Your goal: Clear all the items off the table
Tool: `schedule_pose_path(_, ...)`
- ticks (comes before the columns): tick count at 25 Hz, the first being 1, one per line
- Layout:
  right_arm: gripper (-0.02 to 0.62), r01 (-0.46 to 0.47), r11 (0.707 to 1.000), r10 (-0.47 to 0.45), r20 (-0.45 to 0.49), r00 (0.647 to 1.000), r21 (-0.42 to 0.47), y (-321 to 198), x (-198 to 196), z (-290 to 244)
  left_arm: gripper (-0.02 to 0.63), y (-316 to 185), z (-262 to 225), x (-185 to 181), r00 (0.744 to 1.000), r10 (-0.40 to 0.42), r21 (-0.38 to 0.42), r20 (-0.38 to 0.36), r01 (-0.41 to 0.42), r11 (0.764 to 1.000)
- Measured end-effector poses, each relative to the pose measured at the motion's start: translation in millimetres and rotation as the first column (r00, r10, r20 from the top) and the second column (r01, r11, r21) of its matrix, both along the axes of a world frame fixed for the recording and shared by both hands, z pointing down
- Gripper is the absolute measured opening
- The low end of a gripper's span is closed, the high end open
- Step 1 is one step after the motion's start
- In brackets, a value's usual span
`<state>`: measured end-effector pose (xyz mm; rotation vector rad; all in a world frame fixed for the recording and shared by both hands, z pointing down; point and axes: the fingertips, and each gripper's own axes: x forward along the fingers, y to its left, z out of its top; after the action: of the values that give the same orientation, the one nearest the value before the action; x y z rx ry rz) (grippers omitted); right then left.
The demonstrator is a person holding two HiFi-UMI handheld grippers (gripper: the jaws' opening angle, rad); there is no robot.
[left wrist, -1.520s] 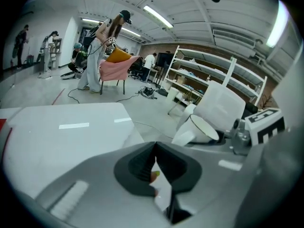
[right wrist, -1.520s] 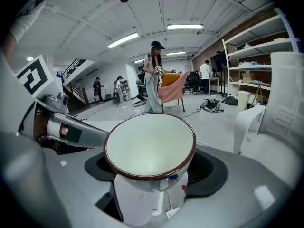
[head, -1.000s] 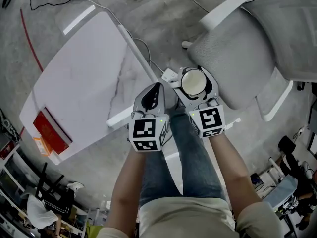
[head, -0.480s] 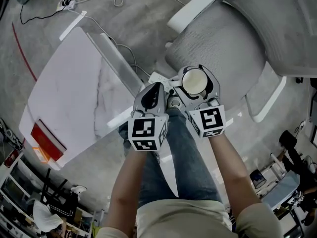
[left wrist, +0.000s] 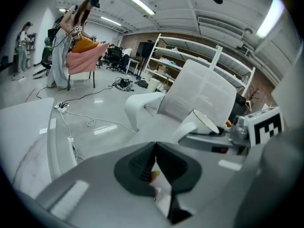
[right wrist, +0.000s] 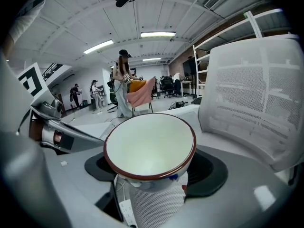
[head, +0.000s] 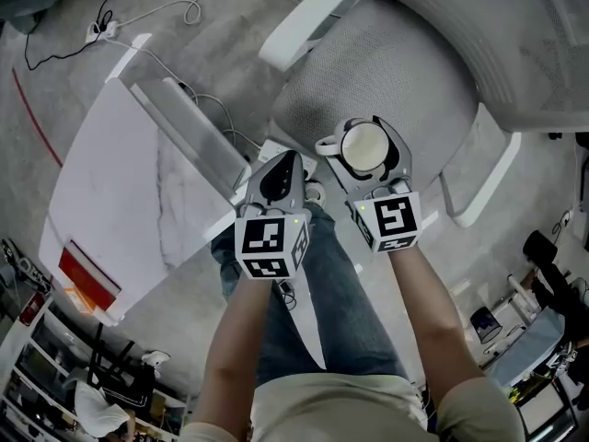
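One item in hand: the right gripper (head: pixel 368 133) is clamped on a white cup (head: pixel 362 150) with a dark red rim. The cup's mouth faces up toward me and its handle sticks out at 9 o'clock. The right gripper view shows the cup sitting square between the jaws, with a pad on each side of its wall. The left gripper (head: pixel 283 171) has its jaws pressed together, and I see nothing held in them.

The cup is off the table (head: pixel 110 182). In the head view it lies over the near edge of the grey mesh chair (head: pixel 386 72), which fills 12 to 2 o'clock. How high it sits above the seat I can't tell. The table lies at 9 to 10 o'clock from the grippers, well apart from both. Its top looks bare except for a flat red thing (head: pixel 87 277) at the corner at 8 o'clock. It could be a book or a box, too small to say. A white cable (head: pixel 189 12) runs across the floor at 11 o'clock.

Step, as I judge it: I'm carrying the cup to a drop-off, mid-transport. Next move needs a spot to set it down, and the chair seat at 12 o'clock looks the likeliest. I'd keep the cup level, lower it until its base rests on something, and only then part the right jaws. After that I'd swing back toward 8 or 9 o'clock for the red thing. The left gripper will need opening before any grab there.
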<state>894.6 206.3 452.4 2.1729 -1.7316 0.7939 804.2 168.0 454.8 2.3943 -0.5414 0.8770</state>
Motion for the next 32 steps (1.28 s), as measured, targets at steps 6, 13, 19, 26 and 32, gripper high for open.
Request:
schedule_pose_path(6, 0.399, -0.052, 0.999, 0.052, 0.002, 0.999, -0.006, 20, 33, 12, 0.01, 17, 9, 28, 0.999, 0.04, -0.011, 0.007, -0.04, 0.999)
schedule_pose_path(13, 0.399, -0.103, 0.995, 0.103, -0.012, 0.995, -0.013, 41, 72, 33, 0.011, 33, 29, 56, 0.998, 0.066, -0.03, 0.016, -0.065, 0.997)
schedule_pose_path(19, 0.399, -0.139, 0.99, 0.138, -0.023, 0.99, -0.026, 54, 101, 56, 0.01, 42, 45, 71, 0.996, 0.086, -0.031, 0.03, -0.085, 0.996)
schedule_pose_path(26, 0.399, -0.148, 0.987, 0.147, -0.022, 0.989, -0.057, 58, 122, 83, 0.011, 54, 55, 79, 0.992, 0.119, -0.035, 0.044, -0.118, 0.992)
schedule_pose_path(32, 0.399, -0.156, 0.985, 0.156, -0.011, 0.988, -0.069, 56, 134, 97, 0.009, 60, 60, 77, 0.99, 0.128, -0.046, 0.056, -0.125, 0.991)
